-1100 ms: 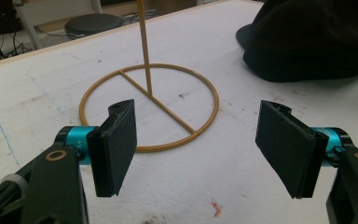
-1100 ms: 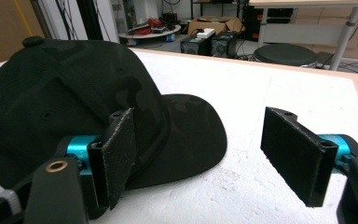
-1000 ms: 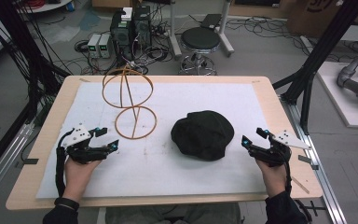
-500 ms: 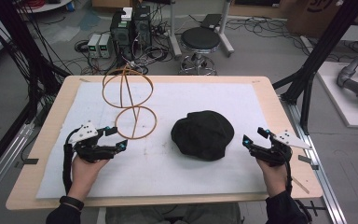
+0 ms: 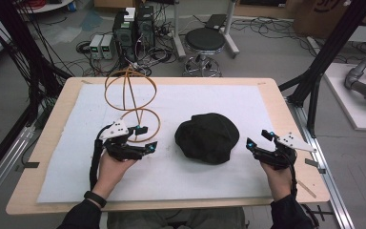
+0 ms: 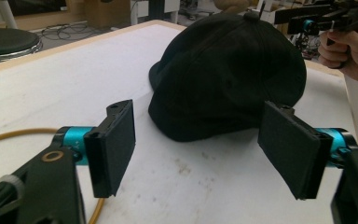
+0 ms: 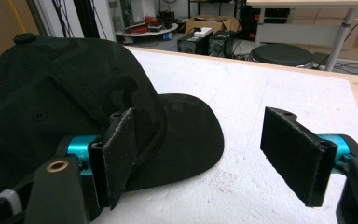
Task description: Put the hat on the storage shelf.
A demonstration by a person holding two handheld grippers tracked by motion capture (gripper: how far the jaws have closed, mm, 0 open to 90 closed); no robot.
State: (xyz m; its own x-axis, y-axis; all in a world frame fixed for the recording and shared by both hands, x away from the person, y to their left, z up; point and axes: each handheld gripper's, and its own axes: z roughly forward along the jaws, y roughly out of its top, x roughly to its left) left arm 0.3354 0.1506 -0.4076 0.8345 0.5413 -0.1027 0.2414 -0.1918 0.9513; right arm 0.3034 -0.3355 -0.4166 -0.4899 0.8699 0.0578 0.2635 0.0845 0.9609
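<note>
Both grippers, left gripper (image 5: 143, 139) and right gripper (image 5: 259, 139), jaws apart, flanking black cap (image 5: 208, 137)

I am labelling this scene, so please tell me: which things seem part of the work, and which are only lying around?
Likely part of the work:
- black fabric cap
- orange wire stand
- left gripper, open
- right gripper, open

Only around:
- round black stool
- computer boxes on the floor

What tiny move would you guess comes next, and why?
Probably both claws ease inward to the black cap. The left claw and right claw are open, empty, aimed at it from opposite sides, not touching. The wire stand sits behind.
</note>
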